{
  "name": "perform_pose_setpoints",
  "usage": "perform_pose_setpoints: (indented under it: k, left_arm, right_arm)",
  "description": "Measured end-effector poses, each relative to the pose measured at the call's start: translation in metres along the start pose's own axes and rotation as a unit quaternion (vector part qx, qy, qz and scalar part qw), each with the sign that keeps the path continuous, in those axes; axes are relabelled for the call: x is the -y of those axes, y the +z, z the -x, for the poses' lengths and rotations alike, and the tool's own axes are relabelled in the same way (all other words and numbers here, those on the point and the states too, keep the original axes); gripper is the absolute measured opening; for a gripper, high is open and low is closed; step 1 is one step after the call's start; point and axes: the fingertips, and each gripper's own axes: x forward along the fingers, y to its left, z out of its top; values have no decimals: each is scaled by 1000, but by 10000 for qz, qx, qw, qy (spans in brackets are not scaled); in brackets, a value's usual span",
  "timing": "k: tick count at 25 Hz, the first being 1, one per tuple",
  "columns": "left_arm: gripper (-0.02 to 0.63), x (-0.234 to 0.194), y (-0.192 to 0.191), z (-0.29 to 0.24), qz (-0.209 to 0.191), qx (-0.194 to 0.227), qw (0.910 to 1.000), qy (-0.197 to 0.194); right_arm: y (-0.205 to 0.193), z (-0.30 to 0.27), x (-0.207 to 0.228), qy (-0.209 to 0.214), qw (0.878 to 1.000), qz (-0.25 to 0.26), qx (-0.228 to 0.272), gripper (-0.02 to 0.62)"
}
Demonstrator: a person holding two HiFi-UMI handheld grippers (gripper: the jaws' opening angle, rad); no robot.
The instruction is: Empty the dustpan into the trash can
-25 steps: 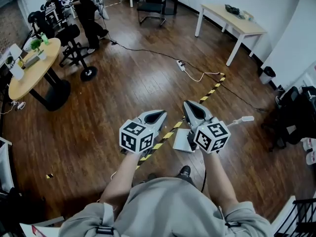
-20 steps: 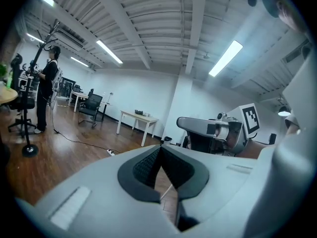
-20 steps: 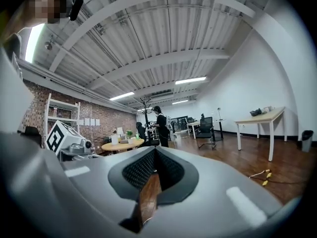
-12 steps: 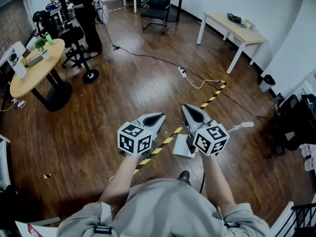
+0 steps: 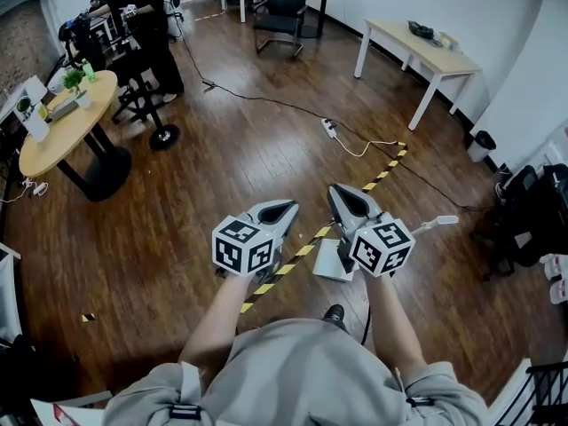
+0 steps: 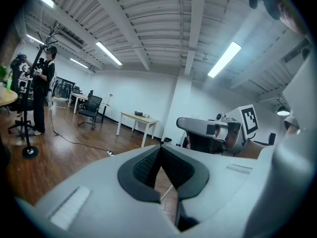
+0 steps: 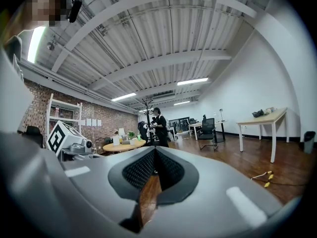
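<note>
In the head view a white dustpan [image 5: 328, 260] lies on the wooden floor just below my right gripper [image 5: 349, 199], which partly hides it; its white handle [image 5: 439, 223] pokes out to the right. A small dark bin [image 5: 481, 142] stands by the far right wall. My left gripper [image 5: 278, 209] hovers beside the right one, left of the dustpan. Both point forward, roughly level, above the floor. In the left gripper view my left gripper [image 6: 160, 148] has its pads together with nothing between them. The right gripper view shows my right gripper [image 7: 155, 150] shut and holding nothing too.
Yellow-black tape [image 5: 382, 169] runs diagonally across the floor under the grippers. A power strip [image 5: 328, 128] with cables lies further ahead. A round wooden table [image 5: 62, 136] stands at left, a desk [image 5: 426, 47] and office chair [image 5: 282, 7] at the back, a person [image 5: 151, 25] back left, dark gear [image 5: 532, 211] at right.
Both grippers have kept their places over the dustpan. Only the head view has shifted slightly, and the person at the back has moved a little.
</note>
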Motion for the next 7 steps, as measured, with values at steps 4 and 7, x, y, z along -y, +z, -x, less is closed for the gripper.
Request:
perform_pose_setpoints:
  k: [4,7]
  left_arm:
    - [5,-1,1,2,0,-12,10000,-12]
    - [5,2,4,0,-13,-31,10000,-21]
  right_arm:
    - [0,-2,-4,15,10000,-7,-24,0]
    - [4,0,-2,23,10000,-20,-20,0]
